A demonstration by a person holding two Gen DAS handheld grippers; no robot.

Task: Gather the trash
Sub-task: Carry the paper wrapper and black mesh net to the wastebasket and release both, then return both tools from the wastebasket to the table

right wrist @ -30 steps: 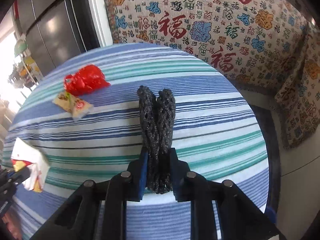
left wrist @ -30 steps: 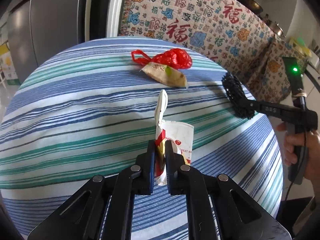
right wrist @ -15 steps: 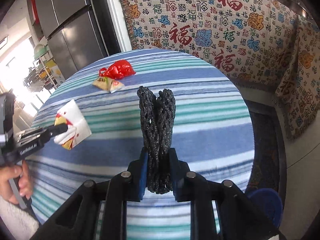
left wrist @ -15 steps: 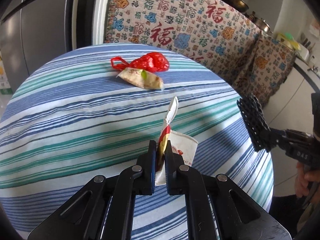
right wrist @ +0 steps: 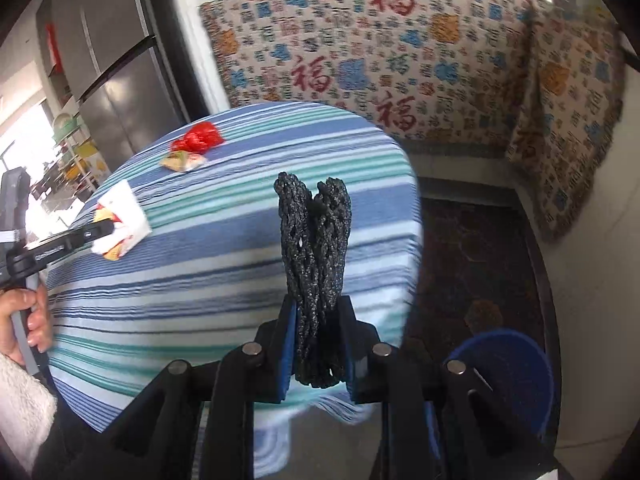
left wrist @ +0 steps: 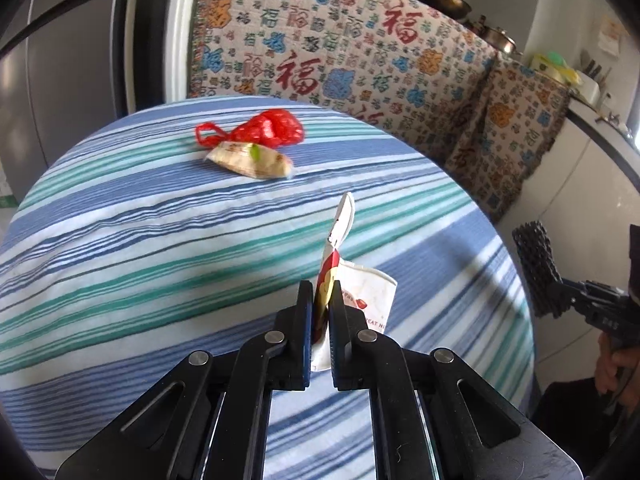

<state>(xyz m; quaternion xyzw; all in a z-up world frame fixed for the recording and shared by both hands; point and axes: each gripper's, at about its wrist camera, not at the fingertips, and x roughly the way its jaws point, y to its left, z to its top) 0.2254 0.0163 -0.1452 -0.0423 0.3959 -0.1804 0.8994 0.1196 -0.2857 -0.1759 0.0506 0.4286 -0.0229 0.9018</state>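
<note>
My left gripper [left wrist: 320, 300] is shut on a white and red paper wrapper [left wrist: 352, 292] and holds it above the striped round table [left wrist: 120, 240]. It also shows in the right wrist view [right wrist: 120, 220]. My right gripper [right wrist: 318, 320] is shut on a folded black foam net [right wrist: 314, 256], held past the table's right edge; the net also shows in the left wrist view [left wrist: 538, 268]. A red plastic bag [left wrist: 268, 130] and a beige snack packet [left wrist: 250, 162] lie on the far side of the table.
A blue bin [right wrist: 512, 380] stands on the dark floor right of the table. A patterned cloth [left wrist: 360, 52] covers the counter behind. A steel fridge [right wrist: 116, 84] stands at the back left.
Both grippers pulled back and swung to the right with their loads. The right gripper has left the table top, and the blue bin has come into its view.
</note>
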